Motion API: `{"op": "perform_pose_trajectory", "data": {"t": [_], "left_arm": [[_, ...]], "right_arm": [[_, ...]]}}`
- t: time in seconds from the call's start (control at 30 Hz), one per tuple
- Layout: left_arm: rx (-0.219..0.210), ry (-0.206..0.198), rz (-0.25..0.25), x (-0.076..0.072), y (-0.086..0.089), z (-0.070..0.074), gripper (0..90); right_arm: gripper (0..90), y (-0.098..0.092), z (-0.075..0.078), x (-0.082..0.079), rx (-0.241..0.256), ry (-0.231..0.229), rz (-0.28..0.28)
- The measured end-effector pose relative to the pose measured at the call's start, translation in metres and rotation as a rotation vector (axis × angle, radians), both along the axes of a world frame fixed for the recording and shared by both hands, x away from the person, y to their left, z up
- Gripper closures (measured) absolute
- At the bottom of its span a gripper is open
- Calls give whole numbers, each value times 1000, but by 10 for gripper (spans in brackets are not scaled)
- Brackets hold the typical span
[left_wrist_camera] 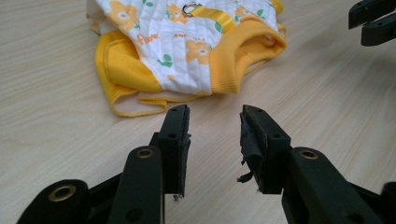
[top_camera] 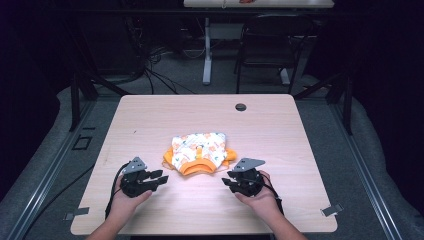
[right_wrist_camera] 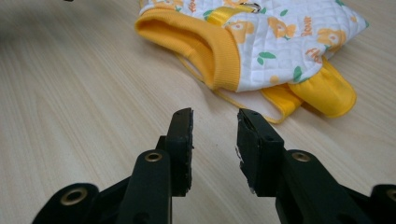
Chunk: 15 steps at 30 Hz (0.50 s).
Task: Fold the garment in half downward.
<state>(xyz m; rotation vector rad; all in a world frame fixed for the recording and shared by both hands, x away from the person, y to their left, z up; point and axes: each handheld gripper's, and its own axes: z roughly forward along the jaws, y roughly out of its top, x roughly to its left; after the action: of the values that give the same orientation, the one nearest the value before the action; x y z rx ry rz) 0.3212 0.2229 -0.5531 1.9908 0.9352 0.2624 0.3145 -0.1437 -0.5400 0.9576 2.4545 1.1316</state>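
— My left tool [top_camera: 161, 177] sat on the tabletop [top_camera: 150, 120] near the front edge, jaws apart and gripping nothing; the right tool [top_camera: 226, 181] mirrored it towards the right corner, jaws apart too, also empty.

— And the garment?

— The little quilted vest [top_camera: 200, 152] lay between and just beyond them, about the middle of the tabletop and nearer the front edge than the back. White with orange flowers, yellow ribbed trim [right_wrist_camera: 205, 42], and a yellow strap with a metal ring [left_wrist_camera: 190, 8] on top. Neither tool touched it.

— What worried you from there?

— Mostly the layers. In the left gripper view a yellow armhole cuff [left_wrist_camera: 126, 70] lay over a pale flap of lining, so I judged a low pinch could take one layer and leave the other, and the vest would twist rather than lift flat.

— And on the right side?

— The right gripper view showed a thin yellow cord [right_wrist_camera: 243, 100] looped out from under the hem. If a jaw caught that alone, it would drag the whole thing across the smooth wood. I also thought closing too shallow on the thick ribbing might let it slip out.

— Anything about the two tools together?

— If one pulled before the other had hold, the vest would bunch towards that side.
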Motion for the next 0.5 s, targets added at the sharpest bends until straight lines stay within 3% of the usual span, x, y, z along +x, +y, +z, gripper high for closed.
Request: {"op": "perform_pose_trajectory", "data": {"t": [0.2, 0.33, 0.5], "left_arm": [[0, -2, 11, 0, 4, -6, 597], [-24, 7, 18, 0, 6, -8, 583], [9, 10, 25, 2, 5, -15, 562]], "right_arm": [[625, -3, -10, -1, -18, 0, -16], [620, -4, -17, 0, -31, 4, -22], [588, -2, -20, 2, -41, -9, -35]]}}
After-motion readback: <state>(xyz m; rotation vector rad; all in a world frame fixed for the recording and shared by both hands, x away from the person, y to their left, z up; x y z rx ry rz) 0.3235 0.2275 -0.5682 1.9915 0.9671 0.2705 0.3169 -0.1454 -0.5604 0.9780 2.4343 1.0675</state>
